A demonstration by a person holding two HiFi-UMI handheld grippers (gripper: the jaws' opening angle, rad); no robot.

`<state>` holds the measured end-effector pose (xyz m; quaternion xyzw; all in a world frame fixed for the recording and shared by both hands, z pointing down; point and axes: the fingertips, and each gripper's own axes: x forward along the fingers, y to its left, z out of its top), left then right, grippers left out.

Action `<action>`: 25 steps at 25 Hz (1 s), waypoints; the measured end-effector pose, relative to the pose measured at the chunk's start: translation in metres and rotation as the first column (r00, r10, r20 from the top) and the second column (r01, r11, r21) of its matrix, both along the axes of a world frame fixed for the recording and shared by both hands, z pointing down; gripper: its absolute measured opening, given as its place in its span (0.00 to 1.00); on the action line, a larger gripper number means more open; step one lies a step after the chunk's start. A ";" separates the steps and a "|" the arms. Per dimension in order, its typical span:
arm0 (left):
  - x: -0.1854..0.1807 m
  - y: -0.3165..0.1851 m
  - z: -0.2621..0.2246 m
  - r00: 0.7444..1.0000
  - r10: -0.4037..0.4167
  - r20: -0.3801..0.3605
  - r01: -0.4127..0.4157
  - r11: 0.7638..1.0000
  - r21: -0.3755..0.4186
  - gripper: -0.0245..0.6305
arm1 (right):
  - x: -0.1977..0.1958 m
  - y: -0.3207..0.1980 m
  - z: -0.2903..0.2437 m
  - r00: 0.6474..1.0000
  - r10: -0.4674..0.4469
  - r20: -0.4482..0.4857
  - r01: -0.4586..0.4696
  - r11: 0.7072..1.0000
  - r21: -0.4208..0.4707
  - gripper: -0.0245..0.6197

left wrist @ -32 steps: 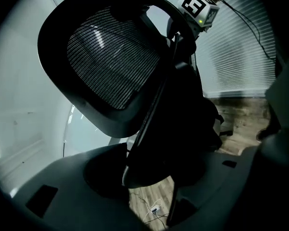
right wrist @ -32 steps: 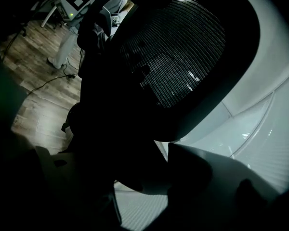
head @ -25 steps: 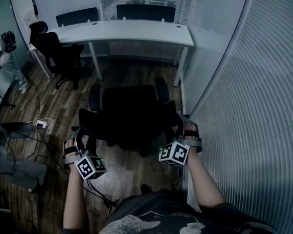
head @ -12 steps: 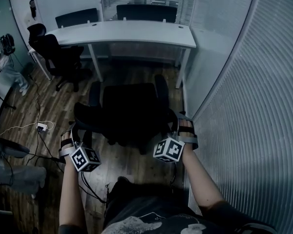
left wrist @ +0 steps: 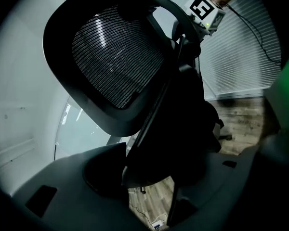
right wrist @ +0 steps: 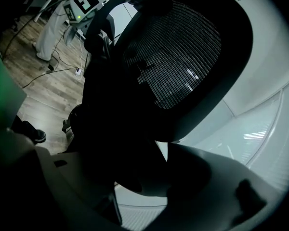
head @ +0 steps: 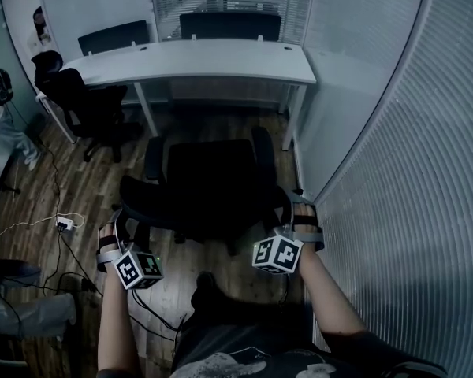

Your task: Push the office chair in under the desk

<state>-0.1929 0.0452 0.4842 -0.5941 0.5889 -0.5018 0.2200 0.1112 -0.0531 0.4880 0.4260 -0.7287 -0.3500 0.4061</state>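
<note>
Gripping office chair (head: 209,176) backrest edges, left gripper (head: 126,215) and right gripper (head: 288,205) each clamped. Seat faces desk (head: 197,57), chair standing short of it. Mesh (left wrist: 115,61) shows only in my gripper views; seat top only in head view.

head camera is looking steeply down from above the person, facing the desk (head: 197,57) at frame top, office chair (head: 209,183) mid-frame. left gripper (head: 120,225) camera is looking up along its jaws, very near the chair's mesh back; right gripper (head: 296,209) camera is mirroring it from the other side. all three are sharing the backrest; each gripper view is catching the opposite marker cube (left wrist: 205,8).
</note>
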 end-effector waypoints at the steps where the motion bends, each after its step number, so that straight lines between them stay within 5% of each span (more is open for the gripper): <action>1: -0.004 -0.007 0.000 1.000 0.008 -0.004 -0.008 1.000 0.006 0.41 | -0.003 -0.005 0.000 1.000 0.006 0.001 -0.006 1.000 0.001 0.48; 11: -0.040 -0.098 0.001 0.996 0.076 -0.040 -0.074 0.996 0.045 0.42 | -0.035 -0.086 0.001 0.996 0.080 -0.024 -0.081 0.996 -0.027 0.48; 25: -0.077 -0.239 0.002 0.987 0.136 -0.086 -0.138 0.990 -0.020 0.42 | -0.066 -0.212 0.007 0.975 0.211 -0.068 -0.215 0.974 -0.070 0.48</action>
